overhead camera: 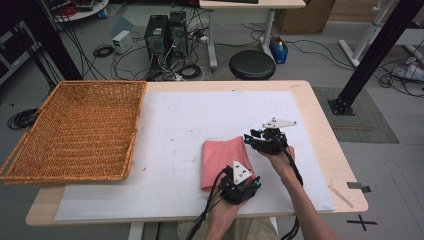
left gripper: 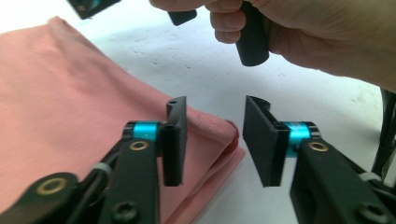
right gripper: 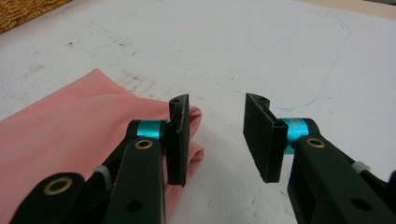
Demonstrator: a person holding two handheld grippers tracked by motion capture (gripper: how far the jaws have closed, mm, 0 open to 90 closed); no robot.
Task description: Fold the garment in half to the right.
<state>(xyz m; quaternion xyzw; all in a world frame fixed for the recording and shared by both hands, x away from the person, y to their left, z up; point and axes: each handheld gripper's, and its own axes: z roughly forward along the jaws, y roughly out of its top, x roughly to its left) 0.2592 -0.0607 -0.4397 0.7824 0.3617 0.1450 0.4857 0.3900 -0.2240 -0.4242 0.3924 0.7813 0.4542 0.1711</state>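
Pink folded cloth [overhead camera: 223, 161] lies on the white sheet [overhead camera: 175, 125] toward the table's [overhead camera: 320, 130] near right edge. Both jaw pairs stand spread and empty: the left gripper [left gripper: 215, 135] at its near right corner, the right gripper [right gripper: 217, 137] at its far right corner, probably poised to pinch both corners. A woven wicker basket [overhead camera: 75, 130] waits at the left edge.
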